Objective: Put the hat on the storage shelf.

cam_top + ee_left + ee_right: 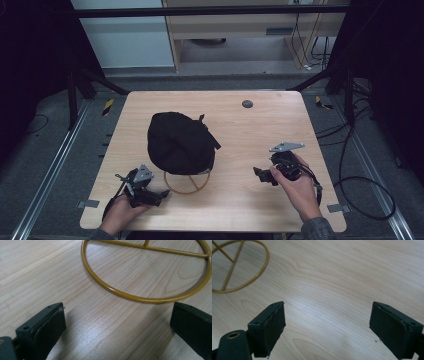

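- Two hand-held black two-jaw grippers at the near edge of one pale wooden table (260,125), one in each of the person's hands; both forearms come in from the bottom and are cut off there.
- Left gripper (161,194): low over the table at near left. In the left gripper view its two black pads (51,326) stand wide apart with only bare wood between them; the right-hand pad is cut by the frame edge.
- Right gripper (259,175): near right, well apart from the left one, a grey three-cornered plate on top. In the right gripper view its pads (272,326) also stand wide apart, nothing between them, wood grain below.
- One yellow metal wire ring base (186,182) lies flat on the table between the two grippers, just beside the left one. Crossbars run inside the ring; their count is hard to tell, since the far half is covered from above and each gripper view crops it.
- One black fabric cap-like bundle (179,142) sits over the ring's far part, near the table's middle-left. A short strap sticks out at its right. What holds it up is hidden beneath the cloth.
- One small dark round spot (247,104) near the far edge of the table; too small to make out.
- Beyond the table: dark frame bars, loose cables at right, pale furniture in dim light.
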Motion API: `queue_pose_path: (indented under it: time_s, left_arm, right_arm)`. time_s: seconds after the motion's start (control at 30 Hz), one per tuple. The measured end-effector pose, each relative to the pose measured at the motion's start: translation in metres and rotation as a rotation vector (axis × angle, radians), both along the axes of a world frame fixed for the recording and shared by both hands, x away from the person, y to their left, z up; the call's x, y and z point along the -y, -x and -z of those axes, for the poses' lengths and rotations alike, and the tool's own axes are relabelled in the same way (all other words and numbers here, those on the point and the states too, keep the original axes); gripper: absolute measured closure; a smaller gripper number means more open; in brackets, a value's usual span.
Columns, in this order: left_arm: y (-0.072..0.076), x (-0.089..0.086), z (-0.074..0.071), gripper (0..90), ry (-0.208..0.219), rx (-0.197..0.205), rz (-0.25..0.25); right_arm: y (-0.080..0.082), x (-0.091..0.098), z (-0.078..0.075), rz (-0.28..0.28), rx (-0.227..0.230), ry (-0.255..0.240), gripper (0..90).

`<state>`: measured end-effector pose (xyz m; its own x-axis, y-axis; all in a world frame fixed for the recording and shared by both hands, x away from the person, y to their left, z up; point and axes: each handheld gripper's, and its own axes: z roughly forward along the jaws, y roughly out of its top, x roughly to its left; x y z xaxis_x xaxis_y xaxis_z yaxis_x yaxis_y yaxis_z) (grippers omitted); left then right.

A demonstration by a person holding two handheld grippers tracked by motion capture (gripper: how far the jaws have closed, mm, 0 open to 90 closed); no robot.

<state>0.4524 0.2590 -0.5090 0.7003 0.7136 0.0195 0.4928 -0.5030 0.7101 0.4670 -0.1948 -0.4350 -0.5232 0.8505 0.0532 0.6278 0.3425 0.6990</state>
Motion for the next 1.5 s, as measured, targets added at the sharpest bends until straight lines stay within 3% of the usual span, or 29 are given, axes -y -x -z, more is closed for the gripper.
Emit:
queue_pose_path:
  time_s: [0.2,0.53,0.73,0.87,1.17,1.23,1.27,1.5]
  left_arm:
    - [0.000,0.000,0.000,0.0,0.000,0.000,-0.001]
    - [0.000,0.000,0.000,0.0,0.000,0.000,-0.001]
    - [0.000,0.000,0.000,0.0,0.000,0.000,-0.003]
    - [0.000,0.000,0.000,0.0,0.000,0.000,-0.002]
    - [0.000,0.000,0.000,0.0,0.000,0.000,-0.003]
    - [0.000,0.000,0.000,0.0,0.000,0.000,-0.003]
    - [0.001,0.000,0.000,0.0,0.000,0.001,-0.004]
    - [0.001,0.000,0.000,0.0,-0.001,0.000,-0.005]
  right_arm:
    - [-0.008,-0.004,0.021,0.031,-0.013,0.009,14.9]
    - [-0.022,-0.011,0.043,0.087,-0.019,0.034,15.4]
    - [-0.023,-0.011,0.057,0.115,-0.010,-0.005,14.7]
    - [-0.024,-0.009,0.065,0.131,-0.017,0.005,14.3]
    - [-0.022,-0.014,0.070,0.143,0.007,0.033,9.9]
    - [-0.020,-0.018,0.072,0.148,0.029,0.039,8.0]
    - [-0.017,-0.019,0.077,0.167,0.074,0.028,7.4]
    - [-0.012,-0.019,0.077,0.140,0.070,0.026,7.4]
